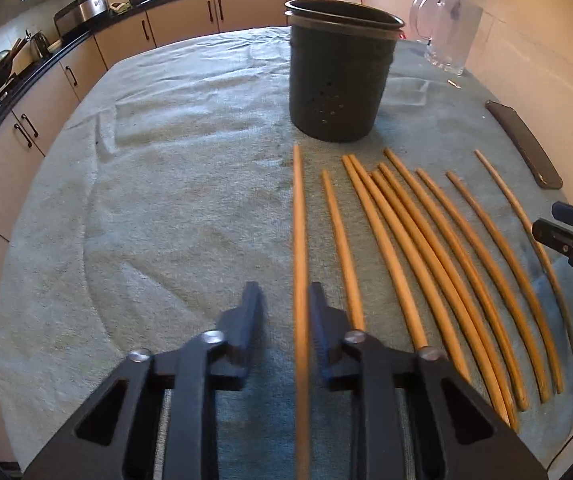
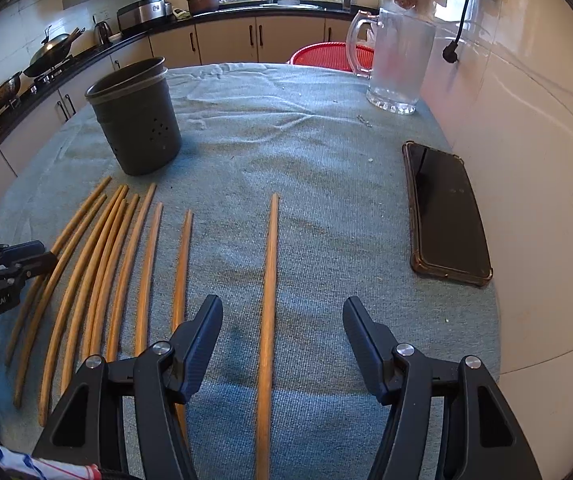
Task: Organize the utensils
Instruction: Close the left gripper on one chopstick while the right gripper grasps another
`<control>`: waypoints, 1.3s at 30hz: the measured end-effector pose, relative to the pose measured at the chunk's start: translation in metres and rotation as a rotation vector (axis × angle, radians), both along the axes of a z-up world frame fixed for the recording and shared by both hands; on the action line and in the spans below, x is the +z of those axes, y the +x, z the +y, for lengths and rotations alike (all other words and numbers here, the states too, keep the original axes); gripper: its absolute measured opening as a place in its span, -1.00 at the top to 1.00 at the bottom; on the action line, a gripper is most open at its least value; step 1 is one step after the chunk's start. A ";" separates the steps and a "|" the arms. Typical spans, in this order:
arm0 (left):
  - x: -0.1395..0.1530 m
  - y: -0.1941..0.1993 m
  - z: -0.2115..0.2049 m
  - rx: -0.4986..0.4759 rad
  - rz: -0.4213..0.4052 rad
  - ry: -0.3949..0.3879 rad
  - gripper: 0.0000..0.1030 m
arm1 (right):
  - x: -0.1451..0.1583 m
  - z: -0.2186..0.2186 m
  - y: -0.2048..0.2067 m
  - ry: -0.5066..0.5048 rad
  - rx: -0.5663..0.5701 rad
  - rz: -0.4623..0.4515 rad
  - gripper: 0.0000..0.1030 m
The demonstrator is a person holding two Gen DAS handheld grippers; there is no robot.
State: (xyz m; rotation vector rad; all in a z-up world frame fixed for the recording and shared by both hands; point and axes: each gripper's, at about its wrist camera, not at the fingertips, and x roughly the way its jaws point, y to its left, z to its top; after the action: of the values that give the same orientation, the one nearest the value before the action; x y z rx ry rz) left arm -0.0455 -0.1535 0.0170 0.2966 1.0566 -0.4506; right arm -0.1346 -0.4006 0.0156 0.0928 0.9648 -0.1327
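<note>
Several wooden chopsticks [image 1: 426, 248] lie side by side on a grey-green towel [image 1: 166, 200]; they also show in the right wrist view [image 2: 118, 272]. A dark perforated utensil holder [image 1: 340, 72] stands upright beyond them, and shows in the right wrist view [image 2: 136, 120]. My left gripper [image 1: 284, 300] is open, its fingers straddling the leftmost chopstick [image 1: 299, 240] with a gap on the left side. My right gripper [image 2: 282, 312] is wide open, straddling the rightmost chopstick [image 2: 270, 280] that lies apart from the others. Each gripper appears at the edge of the other's view.
A black phone [image 2: 444, 212] lies at the towel's right edge near the white wall. A glass pitcher [image 2: 398, 64] stands at the far right. A red stool [image 2: 326, 54] sits behind the table. Kitchen counters with pots run along the left and back.
</note>
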 end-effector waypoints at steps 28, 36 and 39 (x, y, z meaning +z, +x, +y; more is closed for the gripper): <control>0.001 0.071 -0.011 -0.105 0.206 0.110 0.43 | -0.015 -0.002 0.084 0.023 0.110 0.425 0.12; 0.007 0.064 0.005 -0.136 0.197 0.024 0.87 | -0.013 -0.001 0.078 0.047 0.165 0.340 0.85; 0.014 0.052 0.023 -0.099 0.159 -0.007 0.87 | -0.010 -0.002 0.068 0.097 0.145 0.293 0.86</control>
State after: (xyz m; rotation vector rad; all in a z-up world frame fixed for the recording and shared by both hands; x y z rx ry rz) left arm 0.0060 -0.1309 0.0309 0.3121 1.1983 -0.5737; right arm -0.0663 -0.4030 0.0061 0.0939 1.2668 0.0362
